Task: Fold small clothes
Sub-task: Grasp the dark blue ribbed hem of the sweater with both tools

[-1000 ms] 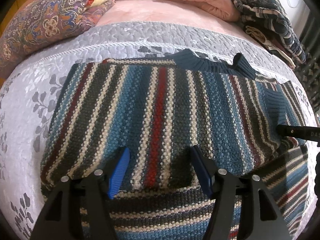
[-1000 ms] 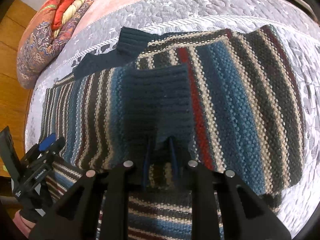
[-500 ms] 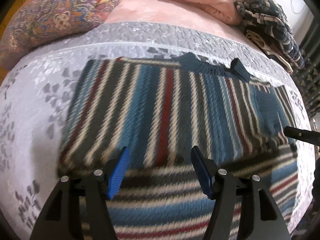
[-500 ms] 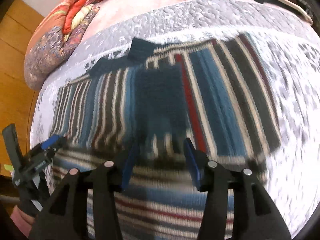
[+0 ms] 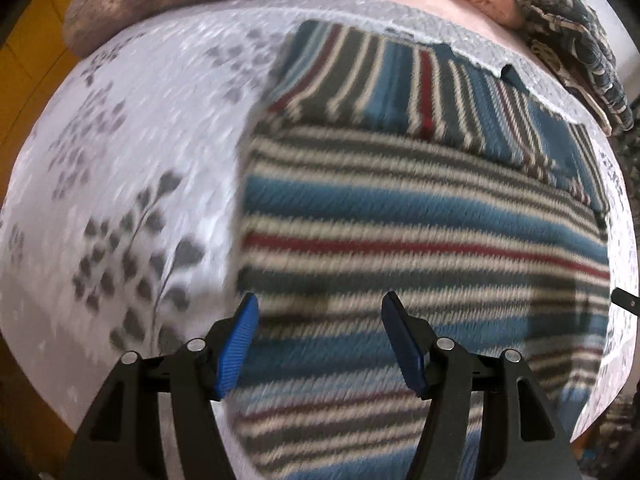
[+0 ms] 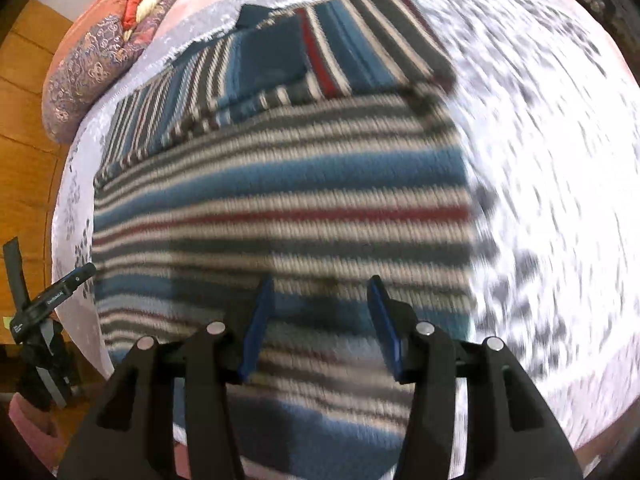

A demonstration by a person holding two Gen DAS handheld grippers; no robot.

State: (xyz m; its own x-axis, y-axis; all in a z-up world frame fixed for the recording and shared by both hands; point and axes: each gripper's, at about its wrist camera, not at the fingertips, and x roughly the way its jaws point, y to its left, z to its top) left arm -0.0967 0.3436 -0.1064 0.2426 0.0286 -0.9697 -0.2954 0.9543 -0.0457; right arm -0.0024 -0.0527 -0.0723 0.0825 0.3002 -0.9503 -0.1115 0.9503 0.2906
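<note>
the striped knit sweater [image 5: 420, 216] lies flat on the bed [image 5: 132, 148], partly folded: a near panel with stripes running side to side covers the lower part, and beyond it a band with stripes running away from the cameras shows, a dark blue ribbed cuff [image 6: 272, 54] laid on it; the left hand-held gripper [image 5: 316, 338] hovers over the near left edge of the garment, its blue fingers spread and gripping nothing; the right hand-held gripper [image 6: 320, 320] hovers over the near part toward the right edge, fingers likewise spread and empty; the sweater lies straight ahead of both and below them, its long axis running left to right across the two views, so each gripper is nearer its own side edge; both views are motion-blurred, so whether the fingertips touch the knit cannot be told; a likely next move is a pinch at the near edge to fold it away.
</note>
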